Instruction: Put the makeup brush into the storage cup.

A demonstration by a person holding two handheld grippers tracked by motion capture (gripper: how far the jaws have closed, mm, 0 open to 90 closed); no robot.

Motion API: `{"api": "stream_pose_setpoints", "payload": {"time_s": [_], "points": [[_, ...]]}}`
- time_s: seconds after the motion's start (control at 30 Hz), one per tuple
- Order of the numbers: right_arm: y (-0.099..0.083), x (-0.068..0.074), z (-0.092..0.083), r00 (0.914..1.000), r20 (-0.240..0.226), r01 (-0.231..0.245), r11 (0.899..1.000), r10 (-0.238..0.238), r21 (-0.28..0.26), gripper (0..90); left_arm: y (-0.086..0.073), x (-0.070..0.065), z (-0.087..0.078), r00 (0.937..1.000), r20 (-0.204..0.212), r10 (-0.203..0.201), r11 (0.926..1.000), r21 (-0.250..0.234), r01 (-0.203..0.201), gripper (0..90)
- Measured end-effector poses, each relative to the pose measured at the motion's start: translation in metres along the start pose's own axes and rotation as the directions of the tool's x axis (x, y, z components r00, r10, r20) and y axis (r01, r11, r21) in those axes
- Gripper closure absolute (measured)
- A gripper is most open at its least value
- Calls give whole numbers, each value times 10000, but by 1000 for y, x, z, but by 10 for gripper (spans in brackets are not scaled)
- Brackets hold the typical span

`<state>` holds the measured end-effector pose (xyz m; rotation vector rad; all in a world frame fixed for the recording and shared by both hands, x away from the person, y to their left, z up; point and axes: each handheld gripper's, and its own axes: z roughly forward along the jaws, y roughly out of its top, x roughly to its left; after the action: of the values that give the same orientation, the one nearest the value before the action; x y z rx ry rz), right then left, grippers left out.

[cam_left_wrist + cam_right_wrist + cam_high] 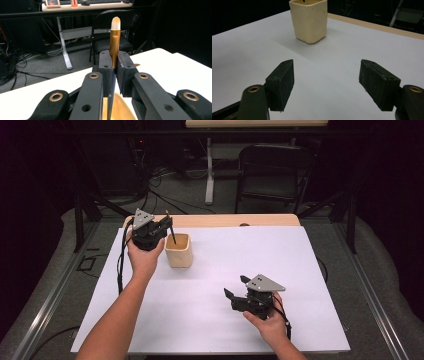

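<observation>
At the left of the high view, the left gripper (167, 224) hangs just above the near-left rim of a cream cup (179, 250), its jaws clamped on a thin brush (170, 231) whose dark handle slants down into the cup's mouth. The cup stands on the white sheet (215, 320) that covers the table, toward its far left part. To the right and nearer the person, the right gripper (236, 286) rests low over the sheet, well apart from the cup, jaws spread wide with nothing between them.

The left gripper view adds what the high view cannot resolve: the brush (115, 41) has a gold ferrule and a pale rounded tip that stands up past the pads, and the cup's cream rim (120, 107) lies directly under the jaws. A black folding chair (110, 37) stands behind. The right gripper view gives the cup (309, 20) side-on, squarish with rounded corners, and a dark speck of the handle's end at its rim; the two pads frame bare sheet.

Counted: one cup, one brush, one chair, two grippers, two hands.
</observation>
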<state>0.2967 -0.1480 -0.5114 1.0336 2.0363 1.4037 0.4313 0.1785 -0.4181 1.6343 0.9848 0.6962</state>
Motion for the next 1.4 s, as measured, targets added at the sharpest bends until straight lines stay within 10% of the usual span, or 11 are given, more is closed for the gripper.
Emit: {"api": "stream_pose_setpoints", "payload": {"time_s": [1.4], "points": [[-1, 0, 1, 10000, 0, 63, 10000, -63, 60, 280, -39, 9, 8, 9998, -74, -158, 9985, 521, 162, 826]]}}
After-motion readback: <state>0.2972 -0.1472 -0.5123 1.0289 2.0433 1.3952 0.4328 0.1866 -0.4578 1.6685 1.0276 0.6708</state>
